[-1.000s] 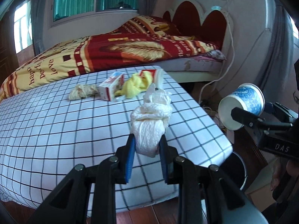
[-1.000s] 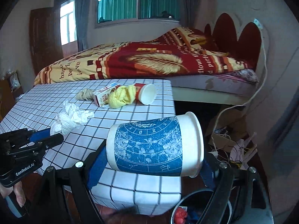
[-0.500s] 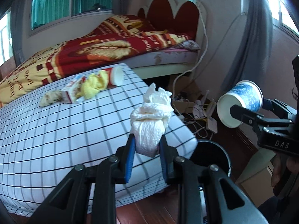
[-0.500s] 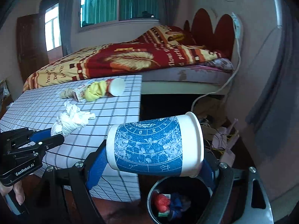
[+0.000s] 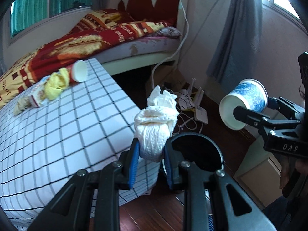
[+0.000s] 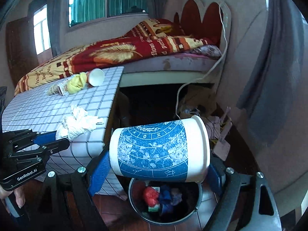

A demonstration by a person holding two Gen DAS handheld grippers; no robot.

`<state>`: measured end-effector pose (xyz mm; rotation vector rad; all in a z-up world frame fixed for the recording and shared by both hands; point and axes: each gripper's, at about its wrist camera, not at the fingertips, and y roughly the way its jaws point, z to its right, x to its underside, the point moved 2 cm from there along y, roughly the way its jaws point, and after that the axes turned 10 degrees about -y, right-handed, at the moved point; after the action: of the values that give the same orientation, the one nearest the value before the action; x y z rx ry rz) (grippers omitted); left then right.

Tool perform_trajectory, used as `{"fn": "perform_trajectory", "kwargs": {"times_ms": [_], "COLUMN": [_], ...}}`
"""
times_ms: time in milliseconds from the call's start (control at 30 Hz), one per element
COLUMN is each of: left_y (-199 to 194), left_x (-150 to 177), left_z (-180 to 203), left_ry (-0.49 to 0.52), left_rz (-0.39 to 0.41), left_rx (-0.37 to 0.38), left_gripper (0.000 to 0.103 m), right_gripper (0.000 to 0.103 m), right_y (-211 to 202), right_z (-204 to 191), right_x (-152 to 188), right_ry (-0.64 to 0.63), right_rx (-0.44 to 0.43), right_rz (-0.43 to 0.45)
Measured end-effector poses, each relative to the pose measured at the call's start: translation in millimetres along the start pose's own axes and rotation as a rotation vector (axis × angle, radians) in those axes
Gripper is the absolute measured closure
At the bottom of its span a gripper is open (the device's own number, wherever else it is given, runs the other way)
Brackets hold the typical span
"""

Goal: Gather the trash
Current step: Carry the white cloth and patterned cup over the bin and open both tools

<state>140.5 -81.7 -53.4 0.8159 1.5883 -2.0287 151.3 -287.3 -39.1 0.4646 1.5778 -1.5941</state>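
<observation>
While both hands are carrying trash away from the table [image 5: 57,134], the step in hand looks like the delivery to the bin. The left tool [image 5: 151,154] is pinching a crumpled white tissue wad [image 5: 156,127] between its blue pads, holding it past the table's near right corner, just at the rim of the black trash bin [image 5: 198,150] on the floor. The right tool [image 6: 154,175] is standing wide, clamped on a blue-patterned paper cup [image 6: 157,150] lying sideways, hanging right over the bin [image 6: 165,200], which is already holding red and blue scraps.

The next move probably calls for spreading the right tool so the cup drops inside, and bringing the tissue fully over the opening before releasing it.

Left on the table's far side are lying a red paper cup [image 5: 79,74], a yellow cloth [image 5: 55,85], a small carton [image 5: 37,94] and a beige wad [image 5: 22,105].

Readable writing: "GenRobot.AI" on the left tool's body, "DAS" on the right one's, and "love" on the bed cover [image 6: 115,53].
</observation>
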Motion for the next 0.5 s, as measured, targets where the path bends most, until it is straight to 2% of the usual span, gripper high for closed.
{"fn": "perform_trajectory", "kwargs": {"times_ms": [267,500], "left_y": [31,61], "left_x": [13,32], "left_z": [30,44], "left_ry": [0.024,0.027], "left_rz": [-0.067,-0.150], "left_rx": [0.040,0.071], "left_gripper": [0.077,0.077], "right_gripper": [0.016,0.016], "right_y": [16,37], "right_z": [30,38], "right_x": [36,60], "right_ry": [0.036,0.033], "right_rx": [0.015,-0.007], "right_rz": [-0.068,-0.125]}}
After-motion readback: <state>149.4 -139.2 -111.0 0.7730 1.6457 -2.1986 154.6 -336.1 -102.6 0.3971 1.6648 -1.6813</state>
